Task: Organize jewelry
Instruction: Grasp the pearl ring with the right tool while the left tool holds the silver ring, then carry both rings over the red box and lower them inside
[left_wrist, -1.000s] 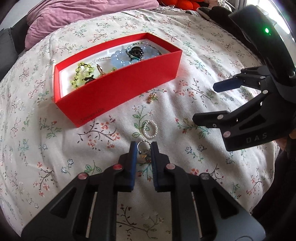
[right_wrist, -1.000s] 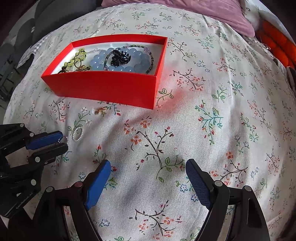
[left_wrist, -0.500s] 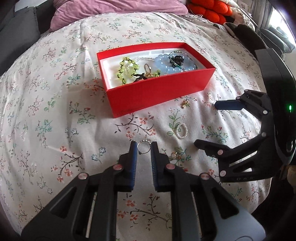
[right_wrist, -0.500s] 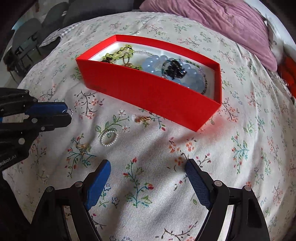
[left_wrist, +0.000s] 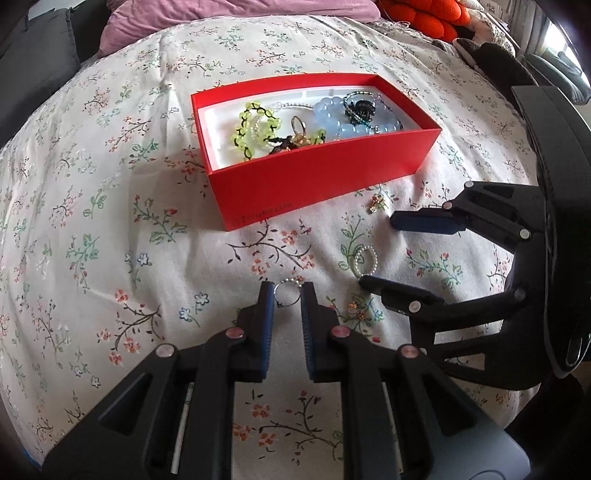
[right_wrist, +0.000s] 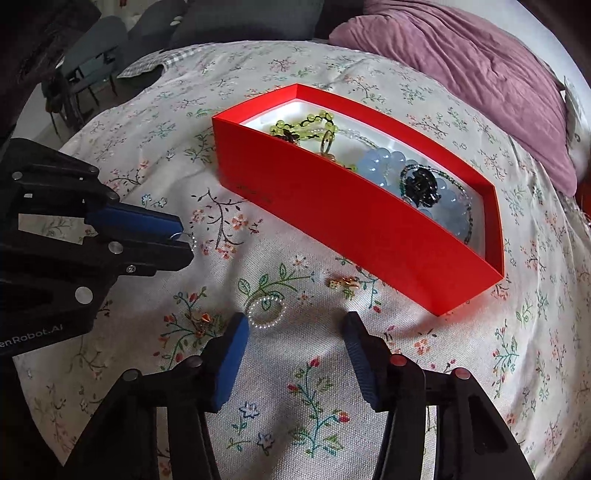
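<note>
A red box (left_wrist: 325, 181) (right_wrist: 351, 218) on the floral bedcover holds a yellow-green bead bracelet (left_wrist: 255, 129), a blue bead bracelet (right_wrist: 388, 166) and a black clip (left_wrist: 360, 107). My left gripper (left_wrist: 287, 295) (right_wrist: 183, 240) is shut on a thin silver ring (left_wrist: 288, 293), held just above the cover. My right gripper (right_wrist: 295, 320) (left_wrist: 378, 253) hovers over a pearl ring (right_wrist: 266, 311) (left_wrist: 365, 258). Its jaws are closing, and the pearl ring lies by the left fingertip, untouched. A gold earring (right_wrist: 343, 282) (left_wrist: 376, 203) lies near the box. A small gold piece (right_wrist: 203, 319) (left_wrist: 356, 308) lies between the grippers.
A purple blanket (right_wrist: 480, 74) is bunched at the far side of the bed, with an orange cushion (left_wrist: 424, 14) beyond it. Dark chairs (right_wrist: 92, 62) stand past the bed's edge on the left of the right wrist view.
My right gripper has swung in towards the pearl ring and its jaws have narrowed. My left gripper keeps the silver ring and has drifted slightly away from the small gold piece.
</note>
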